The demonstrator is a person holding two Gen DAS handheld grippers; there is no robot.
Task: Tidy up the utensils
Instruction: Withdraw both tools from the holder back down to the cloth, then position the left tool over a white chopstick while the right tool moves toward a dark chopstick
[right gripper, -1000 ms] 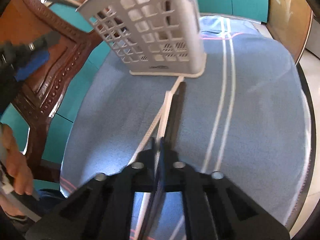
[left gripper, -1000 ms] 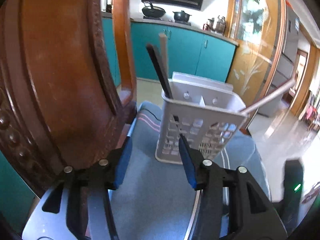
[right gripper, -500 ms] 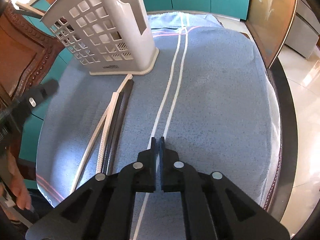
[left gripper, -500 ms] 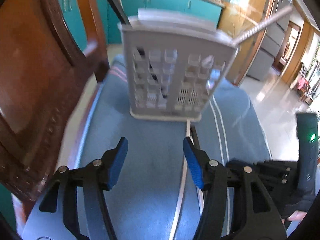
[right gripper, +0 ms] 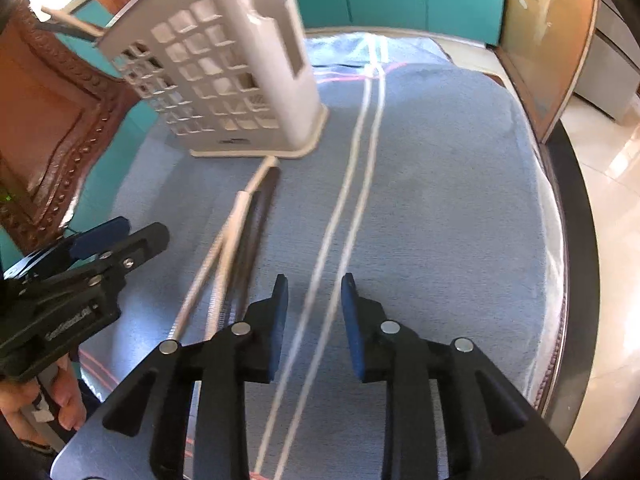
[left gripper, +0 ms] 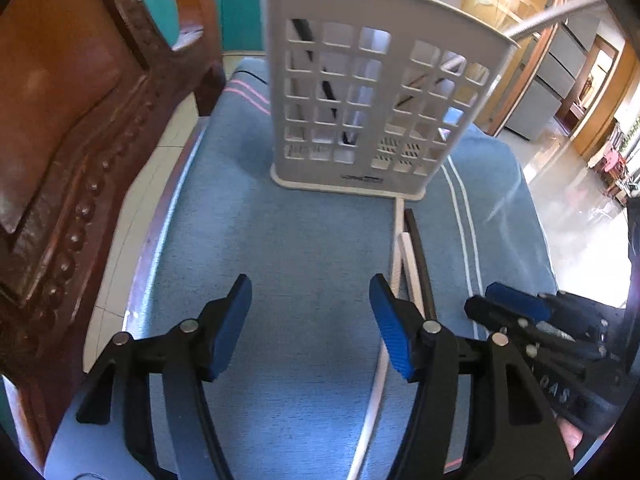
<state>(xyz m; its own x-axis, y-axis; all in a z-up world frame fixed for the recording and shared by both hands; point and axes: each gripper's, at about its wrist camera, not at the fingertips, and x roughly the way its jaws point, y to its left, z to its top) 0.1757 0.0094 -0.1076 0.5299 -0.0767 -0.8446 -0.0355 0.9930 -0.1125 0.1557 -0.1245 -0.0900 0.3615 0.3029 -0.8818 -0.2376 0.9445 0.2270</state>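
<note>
Right claw [right gripper: 313, 320] now parted, empty.

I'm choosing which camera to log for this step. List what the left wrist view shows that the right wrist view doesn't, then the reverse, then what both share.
Only the left wrist view: the black stick standing inside the basket and the metal rod leaning out of it at the right.

Only the right wrist view: the basket's solid side wall with its cut-out, and the table's dark rim.

Both: the basket, the chopsticks lying on the blue cloth, and both hand-held grippers, left and right, open.
</note>
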